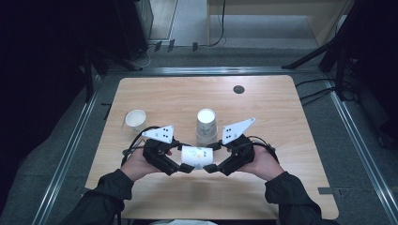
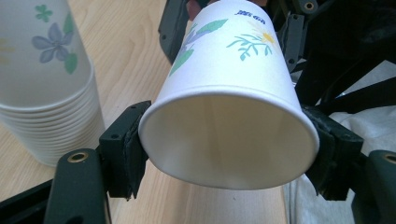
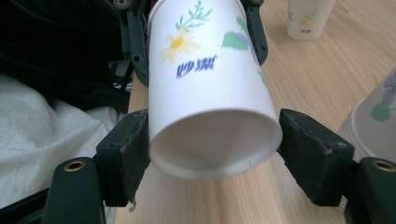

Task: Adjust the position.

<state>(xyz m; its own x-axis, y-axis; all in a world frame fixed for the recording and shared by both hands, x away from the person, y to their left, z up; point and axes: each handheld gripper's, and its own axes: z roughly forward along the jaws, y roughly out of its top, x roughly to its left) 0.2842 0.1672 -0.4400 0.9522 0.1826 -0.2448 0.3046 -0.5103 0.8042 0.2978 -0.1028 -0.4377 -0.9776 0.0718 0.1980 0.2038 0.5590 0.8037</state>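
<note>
A white paper cup (image 1: pixel 196 157) printed with flowers lies on its side in the air between my two grippers, low over the front of the table (image 1: pixel 281 117). My left gripper (image 1: pixel 180 161) is shut on its open rim end; in the left gripper view both pads (image 2: pixel 126 154) press on the rim of the cup (image 2: pixel 229 107). My right gripper (image 1: pixel 213 161) stands at the base end. In the right gripper view its jaws flank the cup's base (image 3: pixel 205 93), and I see no squeeze from the pads (image 3: pixel 306 154). The cup's rim stays round.
A stack of several matching cups (image 1: pixel 206 126) stands upside down just behind the grippers, close by in the left gripper view (image 2: pixel 46 93). A single upright cup (image 1: pixel 135 120) stands at the left. A dark round hole (image 1: pixel 239 89) marks the table's far side.
</note>
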